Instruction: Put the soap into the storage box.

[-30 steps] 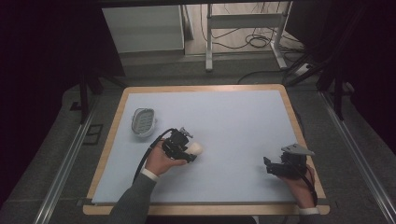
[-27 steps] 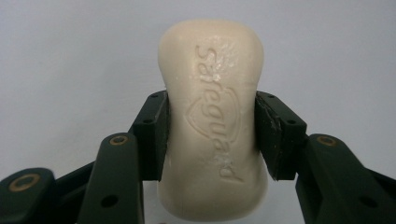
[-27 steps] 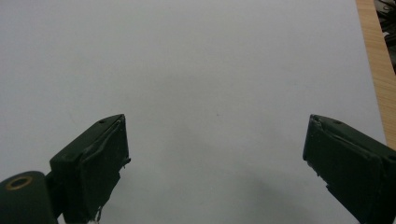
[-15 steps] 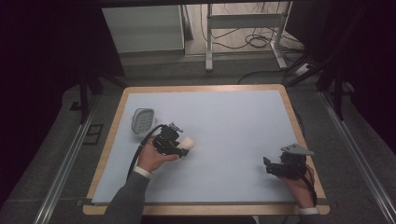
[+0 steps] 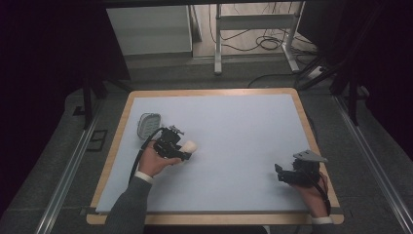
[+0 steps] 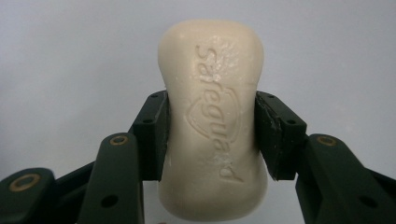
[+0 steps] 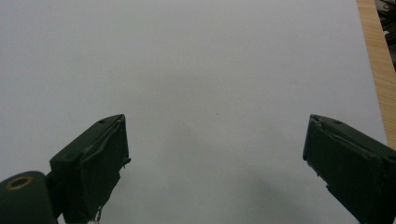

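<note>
Even, soft overhead light falls on the pale blue table mat [image 5: 243,146]; the surrounding room is very dark. Shadows are faint. The high view is slightly grainy, the gripper views sharp.

Bench [image 5: 243,126] in the middle, its mat [image 5: 234,141] on top, a strip of rim left bare all round. Dish [image 5: 148,125] on the mat at the left, toward the far side. Just beside it, nearer the person and a little to the right, left tongs [image 5: 187,148] with soap [image 5: 189,146] between the jaws, soap end sticking out past them; also seen clamped at its waist in the left gripper view [image 6: 212,121]. Right tongs [image 5: 278,171] well apart, at the right near corner, over bare mat, pointing left. Beyond the bench, on the floor, cables [image 5: 265,44] and a frame [image 5: 253,29].
</note>
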The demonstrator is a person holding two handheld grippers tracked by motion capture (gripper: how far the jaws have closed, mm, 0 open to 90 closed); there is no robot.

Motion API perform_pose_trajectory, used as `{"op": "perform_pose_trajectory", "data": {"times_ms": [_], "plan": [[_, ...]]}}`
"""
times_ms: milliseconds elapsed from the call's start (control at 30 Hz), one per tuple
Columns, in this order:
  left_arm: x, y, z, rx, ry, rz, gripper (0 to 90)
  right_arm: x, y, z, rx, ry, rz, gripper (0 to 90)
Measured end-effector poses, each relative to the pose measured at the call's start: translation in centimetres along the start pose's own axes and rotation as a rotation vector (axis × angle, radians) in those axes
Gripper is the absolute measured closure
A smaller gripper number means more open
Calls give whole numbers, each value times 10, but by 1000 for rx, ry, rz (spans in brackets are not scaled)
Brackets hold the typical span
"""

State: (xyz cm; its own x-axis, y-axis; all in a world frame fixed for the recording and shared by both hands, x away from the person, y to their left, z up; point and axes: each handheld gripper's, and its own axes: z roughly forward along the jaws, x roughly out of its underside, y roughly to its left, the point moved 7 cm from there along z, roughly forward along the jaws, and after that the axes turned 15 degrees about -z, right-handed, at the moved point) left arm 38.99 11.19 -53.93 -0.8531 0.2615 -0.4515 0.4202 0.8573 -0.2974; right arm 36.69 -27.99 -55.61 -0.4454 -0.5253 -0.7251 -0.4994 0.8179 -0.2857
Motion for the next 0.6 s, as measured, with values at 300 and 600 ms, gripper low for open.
{"op": "perform_pose_trajectory", "data": {"times_ms": [300, 600], "plan": [[-2, 8, -9, -11, -9, -9, 491, 0, 0, 0, 1, 2, 2, 68], [-6, 16, -19, -8, -32, -28, 491, 1, -1, 0, 1, 4, 4, 67]]}}
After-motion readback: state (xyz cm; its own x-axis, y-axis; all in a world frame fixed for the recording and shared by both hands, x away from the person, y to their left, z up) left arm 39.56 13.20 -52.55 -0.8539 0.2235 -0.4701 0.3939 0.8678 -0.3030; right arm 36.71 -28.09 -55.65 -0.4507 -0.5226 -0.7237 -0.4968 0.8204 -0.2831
